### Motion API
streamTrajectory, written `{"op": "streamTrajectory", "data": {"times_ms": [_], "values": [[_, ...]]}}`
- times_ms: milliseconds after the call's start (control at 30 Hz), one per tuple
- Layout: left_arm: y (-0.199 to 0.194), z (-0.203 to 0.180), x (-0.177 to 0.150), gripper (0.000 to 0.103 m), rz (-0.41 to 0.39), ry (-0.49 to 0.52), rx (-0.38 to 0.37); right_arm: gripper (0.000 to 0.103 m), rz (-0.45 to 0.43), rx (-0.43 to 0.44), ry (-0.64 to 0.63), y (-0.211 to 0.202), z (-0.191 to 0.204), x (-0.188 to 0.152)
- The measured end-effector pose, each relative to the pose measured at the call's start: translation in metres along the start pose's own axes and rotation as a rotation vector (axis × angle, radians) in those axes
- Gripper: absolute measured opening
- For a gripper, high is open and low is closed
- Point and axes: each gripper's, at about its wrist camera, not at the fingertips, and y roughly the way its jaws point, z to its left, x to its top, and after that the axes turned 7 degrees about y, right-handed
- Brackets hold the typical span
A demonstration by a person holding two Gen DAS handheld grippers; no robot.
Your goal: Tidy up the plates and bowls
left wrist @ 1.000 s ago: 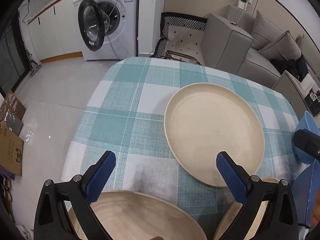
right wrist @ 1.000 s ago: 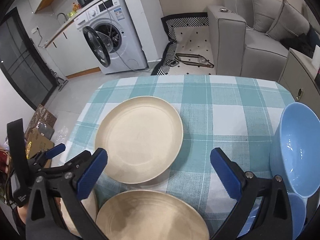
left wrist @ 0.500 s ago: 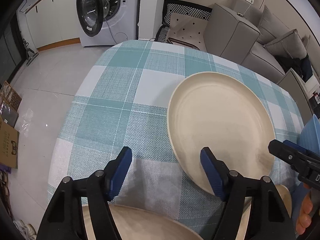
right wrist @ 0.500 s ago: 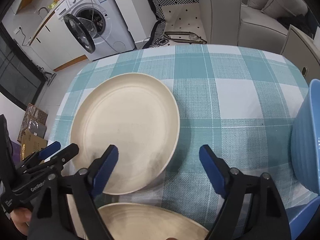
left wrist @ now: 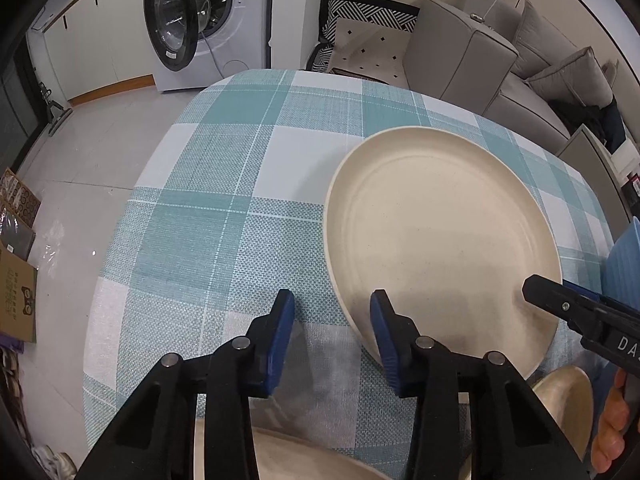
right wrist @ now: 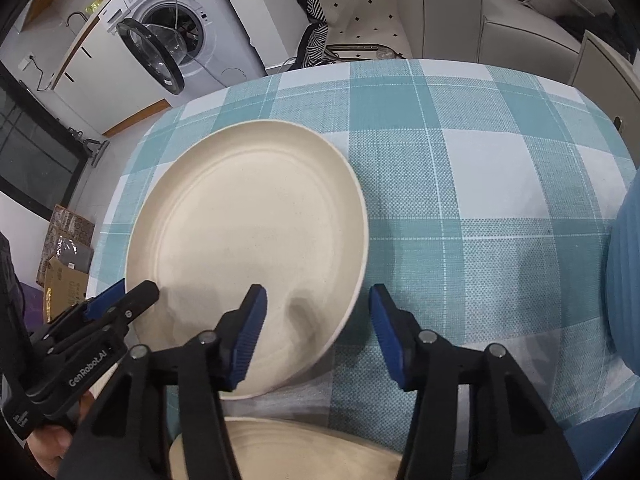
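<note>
- Cream-coloured and round, the large plate (right wrist: 248,240) is lying flat and face-up on the checked tablecloth (right wrist: 460,208), nearer the table's left edge than its right; being round, it is showing no long axis.
- My left gripper (left wrist: 330,336) is hovering at the plate's near-left rim, jaws partly open, one blue pad (left wrist: 382,328) over the rim and the other over bare cloth, gripping nothing.
- My right gripper (right wrist: 316,328) is straddling the plate's near-right rim, jaws moderately wide and empty.
- I am judging this as the approach to picking up this plate, both claws bracketing its near edge.
- Next I am needing one pad slid under the rim and one over it, then a firm close, since the rim is thin and low.
- A second cream plate (right wrist: 288,452) is sitting at the near edge, probably the stacking target; a blue bowl (right wrist: 624,280) is waiting at the right edge.
</note>
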Motion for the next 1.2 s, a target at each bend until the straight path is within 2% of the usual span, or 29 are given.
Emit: {"op": "streamTrajectory", "data": {"times_ms": [133,267,367,500,633,1200], "values": [[-0.001,-0.003,0.0,0.035,-0.009,0.008,0.0,0.049,-0.017,-0.029,0.006,0.001,0.0,0.0],[-0.001,-0.011,-0.001,0.028,-0.017,0.048,0.006,0.037,-0.018,-0.053,0.012,0.004,-0.002,0.001],[-0.001,-0.015,-0.001,0.024,-0.021,0.059,0.003,0.034,-0.016,-0.064,0.014,0.006,-0.003,0.001],[-0.001,-0.017,-0.002,0.023,-0.029,0.065,0.009,0.027,-0.01,-0.048,0.038,0.006,-0.005,0.003],[-0.002,-0.018,-0.004,0.022,-0.044,0.069,0.021,0.019,-0.021,-0.077,0.0,0.007,0.001,0.0],[-0.021,-0.018,-0.012,0.022,-0.095,0.067,0.043,0.019,-0.103,-0.11,-0.052,-0.011,0.011,-0.012]]}}
